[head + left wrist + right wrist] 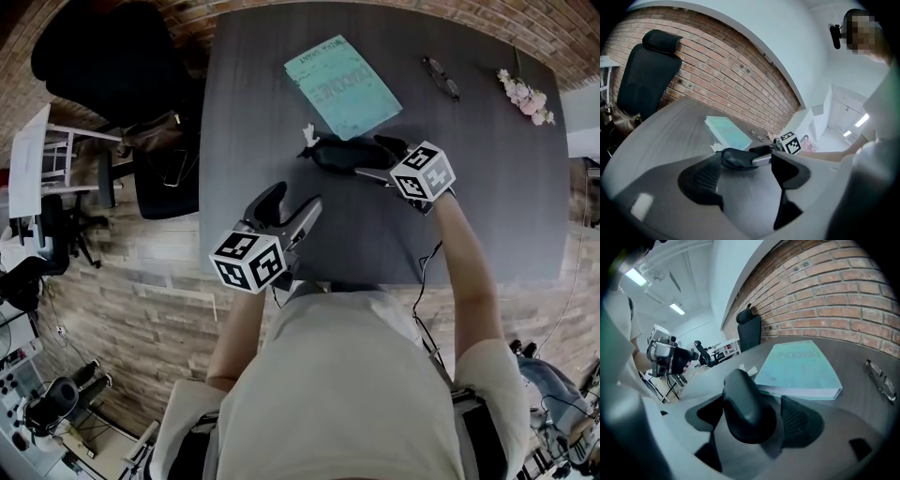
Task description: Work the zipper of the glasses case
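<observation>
Plainly the glasses case (339, 153) runs left to right, its right end between the right gripper's (379, 159) wide-spread jaws, unclamped; the left gripper (296, 199), spread and empty, hangs nearer.

Dim, bluish light; ceiling lights (635, 276) glow at ten o'clock in the right gripper view; fisheye bending, dark corners.

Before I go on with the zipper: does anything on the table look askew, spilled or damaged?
Nothing stands out. The glasses case lies on the table, looking intact, between the open fingers of the right gripper. The teal book sits slanted to the table edge, and the glasses and flowers lie toward the far edge. Nothing is spilled.
</observation>
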Demonstrator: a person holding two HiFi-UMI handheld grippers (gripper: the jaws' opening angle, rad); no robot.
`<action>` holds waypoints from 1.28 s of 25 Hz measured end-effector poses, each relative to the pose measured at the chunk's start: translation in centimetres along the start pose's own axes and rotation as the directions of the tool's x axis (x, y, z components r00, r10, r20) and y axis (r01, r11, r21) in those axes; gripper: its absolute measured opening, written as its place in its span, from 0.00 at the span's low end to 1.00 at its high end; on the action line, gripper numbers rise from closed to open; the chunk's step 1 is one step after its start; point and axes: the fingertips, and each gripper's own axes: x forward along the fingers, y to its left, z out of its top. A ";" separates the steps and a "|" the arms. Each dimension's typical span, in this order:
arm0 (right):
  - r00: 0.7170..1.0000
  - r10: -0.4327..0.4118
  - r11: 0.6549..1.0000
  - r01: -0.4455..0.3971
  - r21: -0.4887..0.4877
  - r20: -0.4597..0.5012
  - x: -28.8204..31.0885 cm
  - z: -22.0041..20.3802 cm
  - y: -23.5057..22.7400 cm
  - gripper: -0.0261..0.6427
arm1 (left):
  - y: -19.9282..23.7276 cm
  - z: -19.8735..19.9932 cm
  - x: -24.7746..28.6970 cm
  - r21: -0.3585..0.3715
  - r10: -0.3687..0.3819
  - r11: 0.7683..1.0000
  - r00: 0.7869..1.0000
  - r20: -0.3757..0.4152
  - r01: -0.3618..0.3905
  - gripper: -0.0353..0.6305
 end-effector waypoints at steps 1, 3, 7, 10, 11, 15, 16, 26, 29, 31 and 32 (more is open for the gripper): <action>1.000 0.003 1.000 -0.003 0.013 -0.006 0.1 -0.2 -0.1 0.58 | 0.0 -0.1 -0.1 -0.001 0.000 1.000 1.000 -0.002 0.000 0.54; 0.999 0.020 0.999 -0.019 0.046 -0.028 0.7 -0.8 -0.1 0.59 | 0.0 -0.3 -0.3 -0.002 -0.002 1.000 1.000 -0.005 0.002 0.54; 0.997 0.014 0.998 -0.009 0.068 -0.078 1.6 -2.0 0.4 0.59 | -0.2 -0.4 -0.6 -0.001 -0.013 1.000 1.000 -0.005 0.013 0.54; 0.996 -0.019 0.999 0.022 0.035 -0.086 1.6 -2.0 1.2 0.59 | -0.2 -0.4 -1.0 0.001 -0.022 1.000 1.000 -0.004 0.022 0.54; 0.996 -0.029 0.999 0.030 0.018 -0.089 1.6 -2.1 1.5 0.59 | -0.2 -0.5 -1.2 0.002 -0.025 1.000 1.000 -0.005 0.025 0.54; 0.990 -0.102 0.990 0.092 -0.105 -0.100 1.1 -2.3 3.4 0.57 | -0.5 -0.9 -2.1 0.010 -0.043 0.999 0.999 -0.006 0.043 0.55; 0.988 -0.120 0.986 0.106 -0.132 -0.102 1.1 -2.4 4.0 0.57 | -0.6 -1.1 -2.4 0.012 -0.047 0.999 0.999 -0.007 0.047 0.54; 0.979 -0.195 0.981 0.193 0.031 0.067 -1.6 -1.8 8.8 0.55 | -1.7 -3.0 -6.4 0.049 -0.097 0.994 0.995 -0.009 0.097 0.54; 0.968 -0.172 0.981 0.150 0.126 0.185 -3.3 -0.6 11.7 0.54 | -2.2 -3.3 -8.2 0.067 -0.119 0.991 0.993 0.007 0.118 0.55; 0.952 -0.149 0.980 0.106 0.168 0.266 -4.4 0.3 14.1 0.54 | -2.5 -3.3 -9.5 0.085 -0.145 0.986 0.989 0.025 0.142 0.55; 0.943 -0.132 0.980 0.079 0.182 0.305 -4.9 0.8 15.4 0.54 | -2.8 -3.2 -10.3 0.098 -0.164 0.982 0.986 0.036 0.160 0.55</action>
